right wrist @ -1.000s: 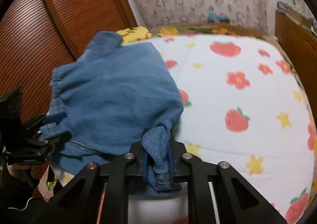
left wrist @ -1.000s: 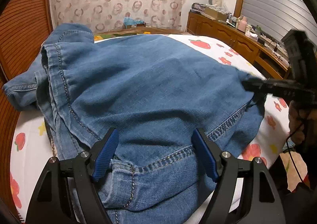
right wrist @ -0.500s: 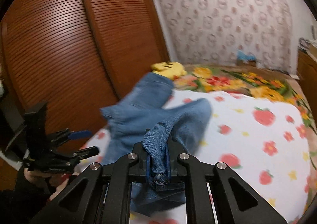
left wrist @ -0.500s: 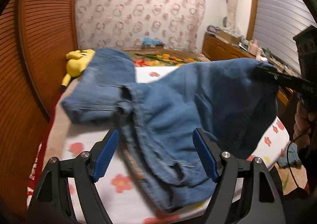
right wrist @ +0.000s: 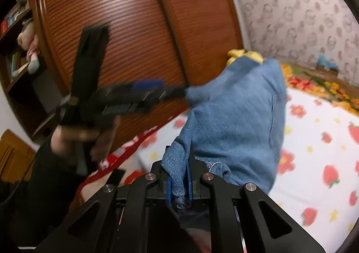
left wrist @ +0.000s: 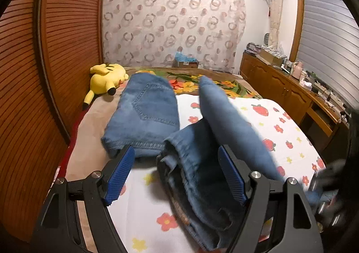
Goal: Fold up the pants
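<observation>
Blue denim pants (left wrist: 208, 145) hang in the air over the bed; the far part with a back pocket (left wrist: 145, 114) lies flat on the bed. My left gripper (left wrist: 177, 176) is open and empty, its blue pads either side of the bunched denim without touching it. My right gripper (right wrist: 178, 182) is shut on a fold of the pants (right wrist: 237, 118) and holds it lifted. The left gripper also shows blurred in the right wrist view (right wrist: 143, 94), near the cloth's far edge.
The bed (left wrist: 280, 132) has a white sheet with strawberries and flowers. A yellow plush toy (left wrist: 105, 78) lies at the far left by the wooden wardrobe (left wrist: 56, 51). A wooden dresser (left wrist: 291, 94) with clutter runs along the right.
My right gripper has lifted the pants higher and swung them over. My left gripper has drawn back and up from the denim, staying open.
</observation>
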`<state>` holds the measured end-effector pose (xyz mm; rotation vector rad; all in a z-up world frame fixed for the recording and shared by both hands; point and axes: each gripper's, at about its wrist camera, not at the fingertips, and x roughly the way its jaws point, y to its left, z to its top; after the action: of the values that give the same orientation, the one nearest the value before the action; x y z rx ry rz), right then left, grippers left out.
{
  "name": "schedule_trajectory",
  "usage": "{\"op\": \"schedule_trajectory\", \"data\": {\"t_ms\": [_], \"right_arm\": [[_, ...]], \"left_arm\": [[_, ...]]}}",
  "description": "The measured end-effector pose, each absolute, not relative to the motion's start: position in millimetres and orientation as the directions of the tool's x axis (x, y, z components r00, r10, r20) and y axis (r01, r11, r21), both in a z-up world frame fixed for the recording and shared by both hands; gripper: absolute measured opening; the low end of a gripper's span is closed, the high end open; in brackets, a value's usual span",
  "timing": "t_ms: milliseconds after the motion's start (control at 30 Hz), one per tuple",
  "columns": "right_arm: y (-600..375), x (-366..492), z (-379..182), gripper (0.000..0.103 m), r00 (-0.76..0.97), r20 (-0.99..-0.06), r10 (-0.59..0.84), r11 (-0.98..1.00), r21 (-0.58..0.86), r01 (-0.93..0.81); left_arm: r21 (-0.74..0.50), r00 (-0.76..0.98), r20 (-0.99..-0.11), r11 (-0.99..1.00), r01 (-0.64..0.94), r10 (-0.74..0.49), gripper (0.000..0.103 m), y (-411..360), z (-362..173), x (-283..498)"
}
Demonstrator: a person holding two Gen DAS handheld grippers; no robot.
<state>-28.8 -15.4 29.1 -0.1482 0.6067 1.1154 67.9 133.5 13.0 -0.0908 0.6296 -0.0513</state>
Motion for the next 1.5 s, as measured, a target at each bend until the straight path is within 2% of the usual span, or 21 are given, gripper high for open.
{"op": "schedule_trajectory", "data": {"t_ms": [233,367,400,467,500,633,700,900,1200,1333,1500], "right_arm": [[-11.1,-32.5,9.5,0.01,0.274,-0.574,0.772,0.445,0.18,-0.877],[-9.9,-32.6,18.0,0.01,0.295,-0.573,0.765,0.459,0.163,-0.873],[-10.1,-33.4,20.3,0.01,0.303,-0.571,0.763,0.464,0.158,-0.871],[-12.6,-37.5,23.2,0.011,0.32,-0.573,0.755,0.479,0.149,-0.865],[-21.9,-36.4,25.1,0.015,0.329,-0.576,0.749,0.49,0.147,-0.859],[-29.0,-43.0,35.0,0.024,0.344,-0.585,0.735,0.514,0.15,-0.844],[-35.9,-52.8,43.5,0.034,0.365,-0.574,0.733,0.521,0.13,-0.843],[-41.1,-63.2,50.8,0.049,0.422,-0.561,0.712,0.548,0.068,-0.834],[-33.7,-55.2,53.9,0.05,0.438,-0.547,0.714,0.571,0.092,-0.816],[-33.7,-54.2,51.1,0.05,0.486,-0.553,0.677,0.604,0.039,-0.796],[-18.0,-26.3,27.5,0.051,0.519,-0.594,0.615,0.629,-0.028,-0.777]], "left_arm": [[-0.152,0.762,-0.619,0.981,0.119,-0.188,0.076,104.8,-4.1,100.7],[-0.16,0.715,-0.658,0.972,0.173,-0.236,0.043,84.1,-17.4,113.7],[-0.161,0.702,-0.671,0.971,0.178,-0.24,0.039,80.0,-20.6,116.2],[-0.151,0.694,-0.68,0.971,0.185,-0.238,0.013,76.4,-25.6,116.5],[-0.144,0.696,-0.679,0.972,0.186,-0.234,0.011,75.8,-25.6,113.9],[-0.142,0.72,-0.656,0.974,0.176,-0.226,0.009,83.0,-21.2,93.2],[-0.138,0.729,-0.651,0.977,0.16,-0.211,0.009,88.4,-23.2,84.0],[-0.174,0.734,-0.651,0.98,0.1,-0.191,0.009,107.7,-42.5,63.0],[-0.141,0.701,-0.7,0.989,0.051,-0.136,0.009,113.7,-75.8,72.7],[-0.139,0.706,-0.695,0.989,0.054,-0.136,0.009,114.8,-78.3,71.2],[-0.158,0.71,-0.689,0.986,0.045,-0.143,0.017,119.9,-82.6,69.0]]}}
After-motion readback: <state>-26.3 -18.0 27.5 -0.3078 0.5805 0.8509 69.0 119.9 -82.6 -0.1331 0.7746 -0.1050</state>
